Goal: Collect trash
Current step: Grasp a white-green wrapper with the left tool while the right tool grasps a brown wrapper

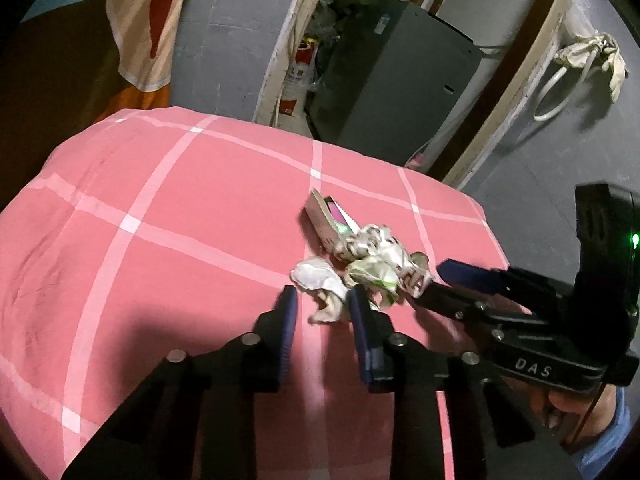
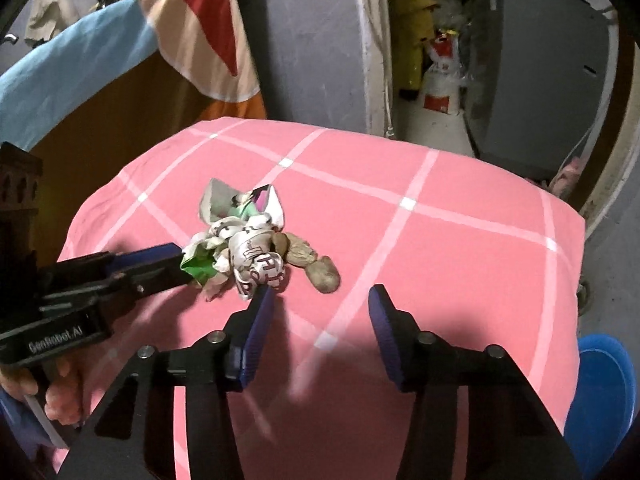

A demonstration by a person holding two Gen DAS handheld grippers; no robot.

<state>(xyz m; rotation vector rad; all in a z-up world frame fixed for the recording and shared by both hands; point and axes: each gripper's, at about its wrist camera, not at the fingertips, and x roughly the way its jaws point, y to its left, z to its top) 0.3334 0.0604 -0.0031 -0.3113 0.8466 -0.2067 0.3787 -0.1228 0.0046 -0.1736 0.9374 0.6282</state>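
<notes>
A heap of trash lies on the pink checked bedcover (image 1: 160, 220): a small open carton (image 1: 324, 216), crumpled printed paper (image 1: 380, 248), a green-and-white wrapper (image 2: 196, 268), a white tissue (image 1: 316, 280) and a brown lump (image 2: 324, 276). My left gripper (image 1: 322, 296) has its jaws narrow, and both pads touch the white tissue between them. The right gripper (image 2: 320, 304) stands wide at the heap's near right side. Its left fingertip (image 2: 266, 292) touches the printed paper (image 2: 260, 260), and the brown lump lies just ahead of the gap.
A blue bin (image 2: 604, 392) stands off the bed's right edge. A grey cabinet (image 1: 392, 72) and bags fill the doorway beyond the bed. Striped cloth (image 2: 208, 28) hangs at the back left. A hand (image 2: 60, 392) holds each gripper's handle.
</notes>
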